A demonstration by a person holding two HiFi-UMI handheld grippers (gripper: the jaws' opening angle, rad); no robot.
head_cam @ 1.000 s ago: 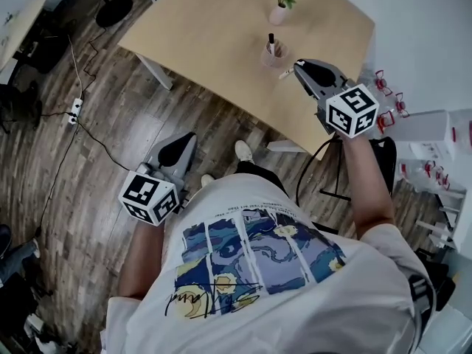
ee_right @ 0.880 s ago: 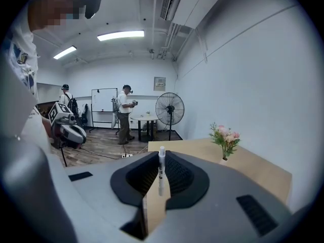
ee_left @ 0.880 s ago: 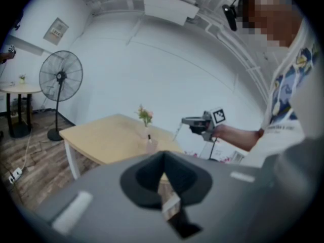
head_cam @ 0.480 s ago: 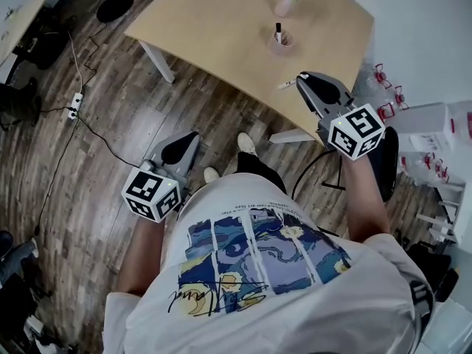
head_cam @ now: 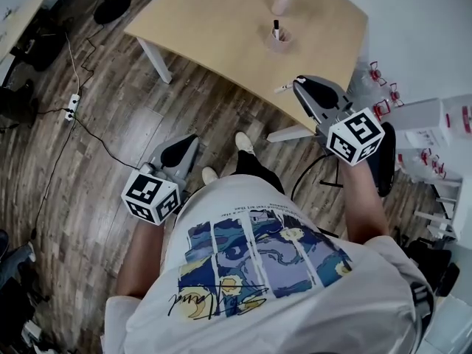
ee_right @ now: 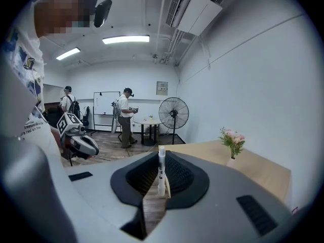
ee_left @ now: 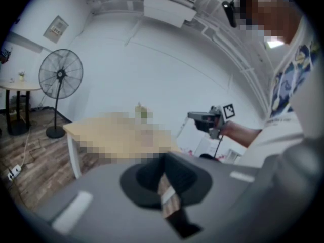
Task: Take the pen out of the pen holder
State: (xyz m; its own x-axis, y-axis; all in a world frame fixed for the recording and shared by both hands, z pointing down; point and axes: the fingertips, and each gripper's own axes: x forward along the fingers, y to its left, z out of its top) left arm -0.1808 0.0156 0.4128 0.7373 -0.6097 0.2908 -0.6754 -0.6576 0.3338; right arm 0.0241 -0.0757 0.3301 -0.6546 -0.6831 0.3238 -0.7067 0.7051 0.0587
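My right gripper (head_cam: 297, 85) is shut on a white pen (head_cam: 284, 88), which sticks out past its tips beyond the near edge of the wooden table (head_cam: 221, 28). In the right gripper view the pen (ee_right: 161, 168) stands upright between the pads of the right gripper (ee_right: 162, 189). The pen holder (head_cam: 278, 40) stands on the table with a dark-capped pen (head_cam: 275, 28) in it, well ahead of the gripper. My left gripper (head_cam: 188, 140) hangs low over the floor with its jaws together and nothing in them; it is also seen in the left gripper view (ee_left: 164, 186).
A small vase of flowers (head_cam: 280, 2) stands behind the holder. A fan base (head_cam: 110, 6) and a power strip with cables (head_cam: 71, 113) lie on the floor at left. White shelves (head_cam: 435, 135) and a dark chair stand at right. Two people (ee_right: 125, 116) stand by a far round table.
Both grippers have drawn back from the table, and the right one has carried the white pen farther from the holder. The table now sits higher in the head view.
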